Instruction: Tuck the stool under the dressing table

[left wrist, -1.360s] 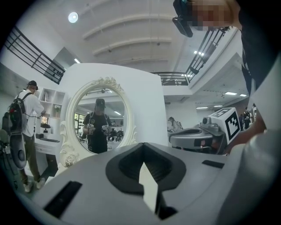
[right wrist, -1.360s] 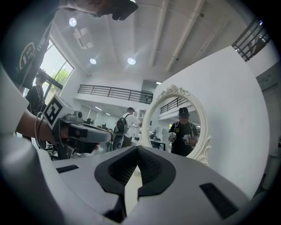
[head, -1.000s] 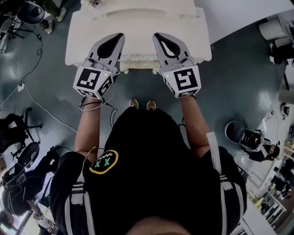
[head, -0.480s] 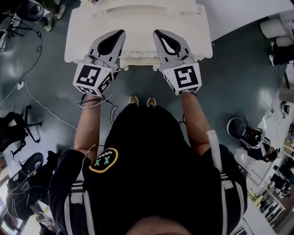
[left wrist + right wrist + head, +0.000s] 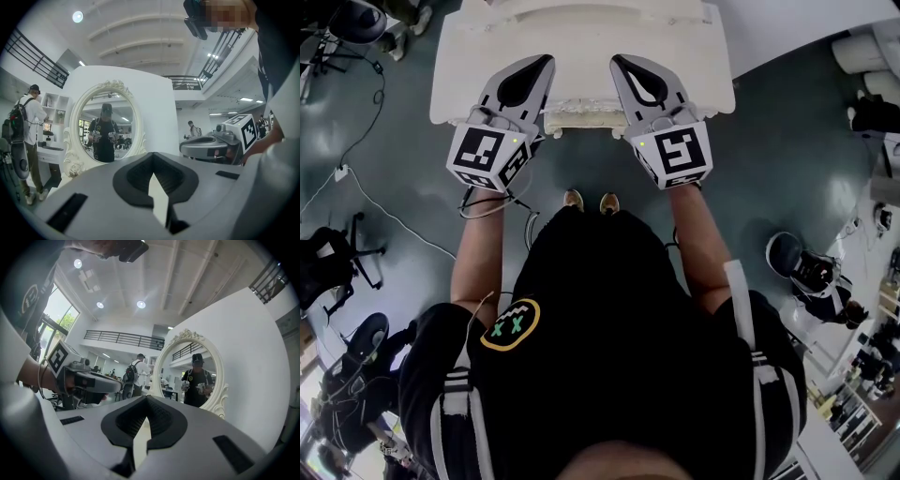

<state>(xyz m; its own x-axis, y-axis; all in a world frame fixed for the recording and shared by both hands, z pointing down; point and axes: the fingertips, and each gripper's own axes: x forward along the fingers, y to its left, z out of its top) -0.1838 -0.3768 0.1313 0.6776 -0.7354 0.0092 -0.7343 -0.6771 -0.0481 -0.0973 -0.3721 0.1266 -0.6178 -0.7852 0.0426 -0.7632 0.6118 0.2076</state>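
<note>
Change: almost nothing in the last second.
Left gripper: clenched, empty, over the dressing table front edge.
Right gripper: likewise.
Stool: underneath, only its near rim showing.
Meaning: the tuck looks finished.

Cream-white bench and mirror frame, dark teal-grey floor. Pale grey left gripper and right gripper, black-and-white square-pattern cubes on both. Black shirt, yellow-ringed patch with green crosses.
</note>
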